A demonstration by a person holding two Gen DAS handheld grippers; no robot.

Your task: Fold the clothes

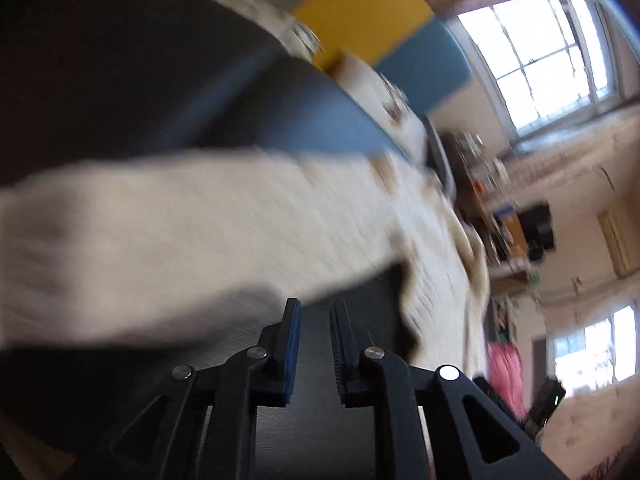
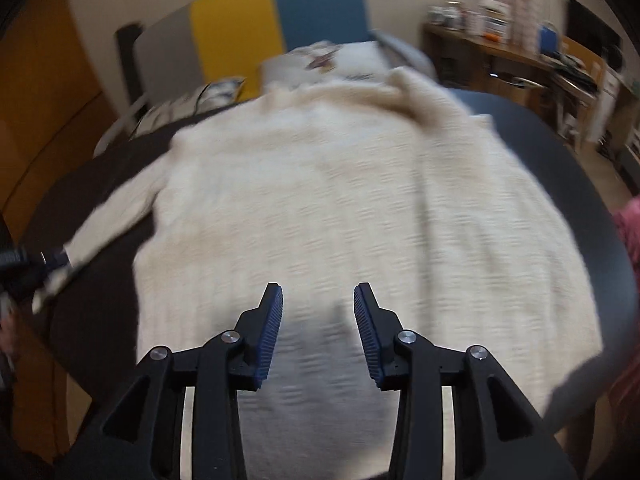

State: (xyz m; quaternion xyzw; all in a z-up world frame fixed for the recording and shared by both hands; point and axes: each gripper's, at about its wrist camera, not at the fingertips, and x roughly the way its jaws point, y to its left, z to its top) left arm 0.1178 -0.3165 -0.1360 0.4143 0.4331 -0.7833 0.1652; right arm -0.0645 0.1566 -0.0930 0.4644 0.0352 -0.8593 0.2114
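A cream knit sweater [image 2: 340,200] lies spread flat on a dark round table [image 2: 580,200], collar at the far side. Its left sleeve [image 2: 120,216] stretches out toward the table's left edge. My right gripper [image 2: 318,292] hovers open over the sweater's near hem, with nothing between its fingers. In the blurred, tilted left wrist view, the sleeve [image 1: 180,232] crosses the frame just beyond my left gripper [image 1: 315,306]. That gripper's fingers stand a narrow gap apart, with only dark table [image 1: 352,420] showing between them.
A chair with pale cushions [image 2: 340,60] stands behind the table before yellow and blue panels [image 2: 320,4]. A cluttered wooden desk [image 2: 520,60] runs along the right. Something pink [image 2: 630,224] sits at the table's right edge. A dark object [image 2: 24,264] touches the cuff at far left.
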